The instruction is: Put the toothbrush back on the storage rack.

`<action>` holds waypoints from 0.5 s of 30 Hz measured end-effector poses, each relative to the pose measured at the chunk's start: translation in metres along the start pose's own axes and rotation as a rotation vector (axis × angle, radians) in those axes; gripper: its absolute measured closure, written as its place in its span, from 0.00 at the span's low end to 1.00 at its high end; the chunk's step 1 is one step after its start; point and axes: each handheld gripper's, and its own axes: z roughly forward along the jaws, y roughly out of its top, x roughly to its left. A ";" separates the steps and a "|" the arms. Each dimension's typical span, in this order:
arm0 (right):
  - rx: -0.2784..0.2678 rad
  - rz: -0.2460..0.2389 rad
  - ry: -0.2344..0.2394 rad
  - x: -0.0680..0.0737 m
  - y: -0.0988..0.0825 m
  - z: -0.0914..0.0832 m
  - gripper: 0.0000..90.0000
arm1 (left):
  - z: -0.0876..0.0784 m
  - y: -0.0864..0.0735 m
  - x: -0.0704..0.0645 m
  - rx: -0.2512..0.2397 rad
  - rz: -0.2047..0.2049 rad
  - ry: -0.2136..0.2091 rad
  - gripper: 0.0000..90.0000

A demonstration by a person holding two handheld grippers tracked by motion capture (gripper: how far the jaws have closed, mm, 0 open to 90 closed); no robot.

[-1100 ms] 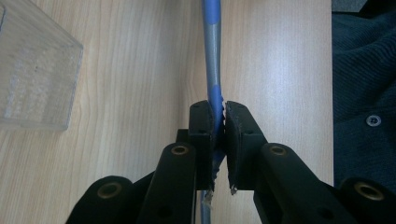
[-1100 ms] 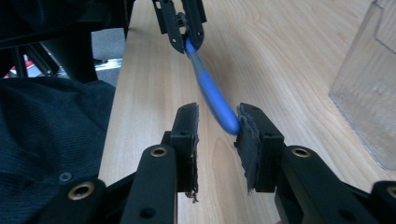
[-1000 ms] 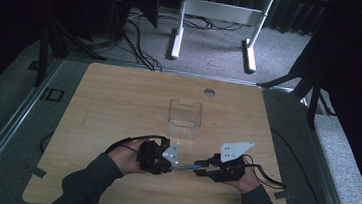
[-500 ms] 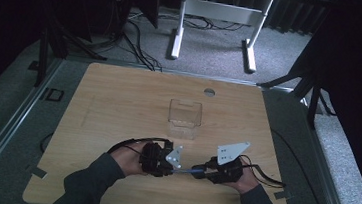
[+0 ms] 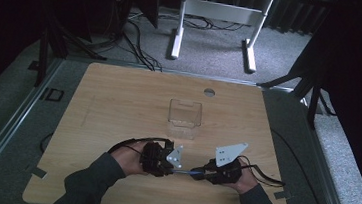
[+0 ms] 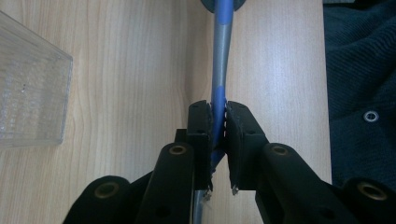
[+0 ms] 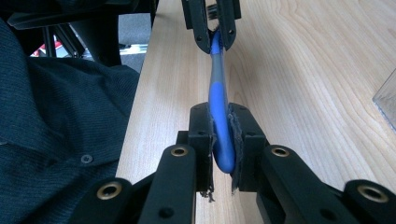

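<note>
A blue and grey pen [image 5: 184, 172] hangs level just above the wooden table [image 5: 118, 106], near its front edge. My left gripper [image 5: 173, 170] is shut on one end of the pen [image 6: 221, 60]. Its jaws have just been easing open a little, and the pads still press on the barrel. My right gripper [image 5: 196, 174] is shut on the pen's blue end [image 7: 218, 93], and its jaws have just been closing on it. The two grippers face each other tip to tip. In the right gripper view, the left gripper [image 7: 212, 28] clamps the far end.
A clear plastic box [image 5: 185, 117] stands upright behind the grippers, mid-table, and is also seen in the left gripper view [image 6: 28, 79]. A round cable hole [image 5: 209, 91] lies near the back edge. Dark sleeves rest at the front edge. A white frame [image 5: 217, 15] and cables are on the floor beyond.
The right gripper's grey plate has tipped a little. Both hands stay where they were, with the pen between them.
</note>
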 end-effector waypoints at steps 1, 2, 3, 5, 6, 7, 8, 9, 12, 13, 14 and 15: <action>-0.001 -0.001 0.000 0.000 0.000 0.000 0.90 | 0.000 0.000 0.000 0.000 0.000 0.000 0.89; -0.003 0.000 0.001 0.000 0.000 0.000 0.90 | 0.000 0.000 0.000 -0.002 -0.008 -0.004 0.89; -0.001 0.000 0.003 0.000 0.000 0.000 0.90 | 0.001 0.000 0.000 -0.001 -0.012 -0.005 0.89; 0.007 0.004 0.006 0.000 0.000 0.000 0.90 | 0.001 0.000 0.001 -0.001 -0.019 -0.010 0.86; 0.006 0.005 0.006 -0.001 -0.001 0.001 0.90 | 0.001 0.000 0.001 -0.003 -0.028 -0.003 0.83; 0.004 0.008 0.003 -0.001 -0.001 0.001 0.90 | 0.001 0.000 0.001 -0.003 -0.028 -0.003 0.81; 0.002 0.009 0.004 -0.001 -0.001 0.001 0.90 | 0.000 0.000 0.002 -0.007 -0.044 0.006 0.78; -0.002 0.010 -0.001 -0.001 0.000 0.001 0.90 | 0.000 0.000 0.002 -0.007 -0.044 0.006 0.77; -0.006 0.011 -0.020 -0.002 0.000 0.000 0.90 | -0.004 -0.004 0.005 -0.039 -0.083 0.031 0.74; -0.008 0.015 -0.029 -0.002 0.000 0.000 0.90 | -0.004 -0.004 0.005 -0.039 -0.083 0.031 0.73; -0.013 0.023 -0.044 -0.003 -0.001 -0.001 0.90 | -0.007 -0.006 0.007 -0.054 -0.104 0.047 0.73; -0.021 0.030 -0.052 -0.005 -0.002 -0.002 0.90 | -0.009 -0.008 0.007 -0.064 -0.115 0.051 0.73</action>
